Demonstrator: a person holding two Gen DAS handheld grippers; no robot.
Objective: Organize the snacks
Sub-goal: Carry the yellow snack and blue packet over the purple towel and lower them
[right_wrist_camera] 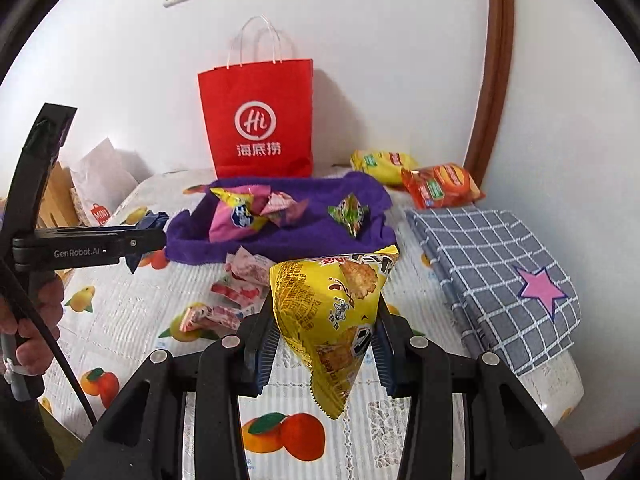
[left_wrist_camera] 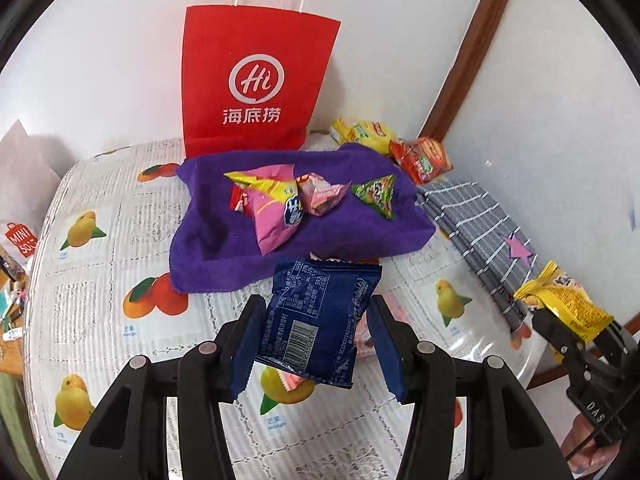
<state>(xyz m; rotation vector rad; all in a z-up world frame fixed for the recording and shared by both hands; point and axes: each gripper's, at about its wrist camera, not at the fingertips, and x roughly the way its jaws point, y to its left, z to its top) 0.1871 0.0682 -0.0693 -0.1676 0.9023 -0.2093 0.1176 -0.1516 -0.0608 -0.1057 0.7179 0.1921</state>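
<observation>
My left gripper (left_wrist_camera: pixel 316 336) is shut on a dark blue snack packet (left_wrist_camera: pixel 320 320), held above the table in front of the purple towel (left_wrist_camera: pixel 224 248). It also shows at the left of the right wrist view (right_wrist_camera: pixel 148 240). My right gripper (right_wrist_camera: pixel 324 344) is shut on a yellow triangular snack packet (right_wrist_camera: pixel 336 316), seen in the left wrist view too (left_wrist_camera: pixel 568 304). On the purple towel (right_wrist_camera: pixel 304 232) lie a pink-yellow packet (left_wrist_camera: pixel 272 208), a small pink packet (left_wrist_camera: pixel 320 196) and a green triangular packet (left_wrist_camera: pixel 378 194).
A red paper bag (left_wrist_camera: pixel 256 80) stands at the wall behind the towel. A yellow packet (right_wrist_camera: pixel 380 164) and an orange packet (right_wrist_camera: pixel 440 186) lie at the back right. A folded grey checked cloth (right_wrist_camera: pixel 492 272) lies on the right. Pink-white wrapped sweets (right_wrist_camera: pixel 240 292) lie on the fruit-print tablecloth (left_wrist_camera: pixel 100 280).
</observation>
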